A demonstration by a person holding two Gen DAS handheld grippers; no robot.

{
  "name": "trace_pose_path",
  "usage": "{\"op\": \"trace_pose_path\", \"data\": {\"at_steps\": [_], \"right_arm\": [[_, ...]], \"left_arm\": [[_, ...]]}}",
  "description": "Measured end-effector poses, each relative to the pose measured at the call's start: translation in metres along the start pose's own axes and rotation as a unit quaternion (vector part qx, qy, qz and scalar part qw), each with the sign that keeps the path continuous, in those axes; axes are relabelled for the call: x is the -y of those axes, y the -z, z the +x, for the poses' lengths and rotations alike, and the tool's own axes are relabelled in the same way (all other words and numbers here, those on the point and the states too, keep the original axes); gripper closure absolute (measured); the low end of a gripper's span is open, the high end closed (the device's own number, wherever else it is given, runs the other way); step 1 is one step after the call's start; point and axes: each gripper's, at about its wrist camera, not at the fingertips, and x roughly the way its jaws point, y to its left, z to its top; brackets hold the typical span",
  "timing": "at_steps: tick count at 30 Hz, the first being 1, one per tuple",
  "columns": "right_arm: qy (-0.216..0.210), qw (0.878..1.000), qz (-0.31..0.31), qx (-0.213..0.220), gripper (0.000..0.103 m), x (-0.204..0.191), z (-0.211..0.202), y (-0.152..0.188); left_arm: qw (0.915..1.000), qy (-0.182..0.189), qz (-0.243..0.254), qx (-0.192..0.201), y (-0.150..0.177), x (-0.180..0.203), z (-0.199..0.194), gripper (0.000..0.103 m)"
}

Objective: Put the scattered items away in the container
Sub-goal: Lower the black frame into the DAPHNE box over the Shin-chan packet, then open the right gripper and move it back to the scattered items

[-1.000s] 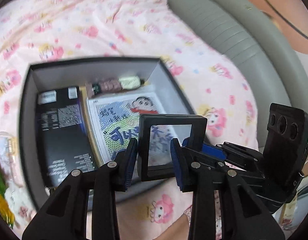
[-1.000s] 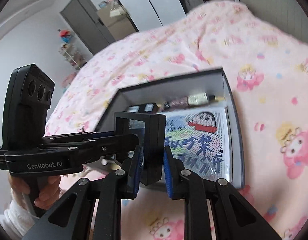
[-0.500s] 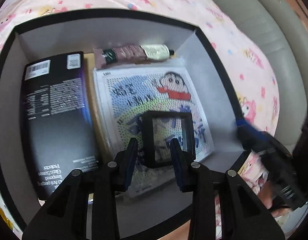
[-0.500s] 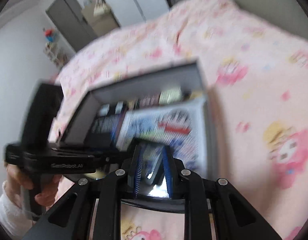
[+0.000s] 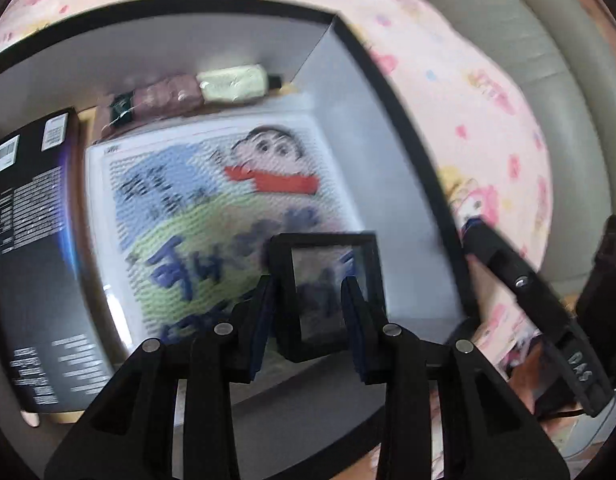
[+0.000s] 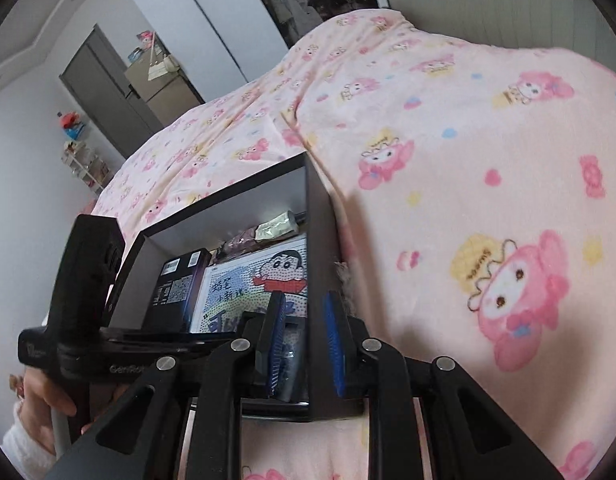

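Observation:
An open black box (image 5: 360, 128) with grey inner walls lies on the bed. Low inside it, over a cartoon picture pack (image 5: 211, 184), hangs a small black-framed clear case (image 5: 328, 292). My left gripper (image 5: 308, 296) is shut on the case's two sides. My right gripper (image 6: 303, 320) is shut with only a narrow gap between its blue pads. Its fingers (image 5: 508, 276) lie along the box's right wall, apart from the case. Whether they touch the wall I cannot tell. From the right wrist, the box (image 6: 267, 200) and the picture pack (image 6: 267, 280) show just ahead.
Inside the box a black carton (image 5: 23, 240) lies at the left and a crumpled tube (image 5: 195, 92) along the far wall. A pink patterned blanket (image 6: 468, 160) surrounds the box, and a grey padded headboard (image 5: 568, 80) rises on the right. A hand (image 6: 43, 396) holds the left gripper's handle.
The left gripper carried the framed case forward and down, from above the box's near rim into the box. The right gripper came off the case and now sits by the right wall.

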Motion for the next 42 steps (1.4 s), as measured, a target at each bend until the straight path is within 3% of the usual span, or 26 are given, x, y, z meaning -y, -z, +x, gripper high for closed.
{"op": "trace_pose_path", "data": {"at_steps": [3,6,12,20,25,28,30,34,37,42], "right_arm": [[-0.001,1.0,0.011,0.02,0.086,0.011,-0.015,-0.007],[0.001,0.999,0.016,0.031,0.086,0.019,-0.019,-0.011],[0.009,1.0,0.021,-0.014,0.086,0.023,0.008,-0.001],[0.013,1.0,0.027,-0.01,0.086,0.021,0.005,0.002],[0.044,0.999,-0.003,0.021,0.084,-0.001,-0.021,0.008],[0.056,0.998,-0.011,0.028,0.08,-0.016,-0.038,0.022],[0.058,0.998,-0.014,0.029,0.08,-0.027,-0.051,0.033],[0.065,0.996,-0.033,0.042,0.077,-0.051,-0.078,0.049],[0.061,0.996,-0.046,0.052,0.064,-0.068,-0.096,0.06],[0.071,0.994,-0.064,0.059,0.063,-0.09,-0.123,0.084]], "left_arm": [[0.9995,-0.012,-0.02,0.021,-0.001,-0.002,-0.004,0.07],[0.9997,-0.014,-0.02,0.002,0.002,0.0,0.006,0.07],[0.9996,-0.005,-0.007,-0.027,0.003,0.015,0.017,0.065],[0.9996,0.002,-0.024,0.015,-0.001,0.001,-0.014,0.065],[0.9959,-0.018,0.037,0.081,0.026,0.029,-0.062,0.065],[0.9917,-0.03,0.06,0.11,0.051,0.041,-0.089,0.058],[0.9892,-0.035,0.072,0.123,0.069,0.047,-0.106,0.051],[0.9832,-0.053,0.1,0.143,0.093,0.072,-0.12,0.049],[0.9804,-0.063,0.11,0.151,0.118,0.072,-0.138,0.048],[0.9723,-0.103,0.125,0.169,0.155,0.076,-0.158,0.046]]}}
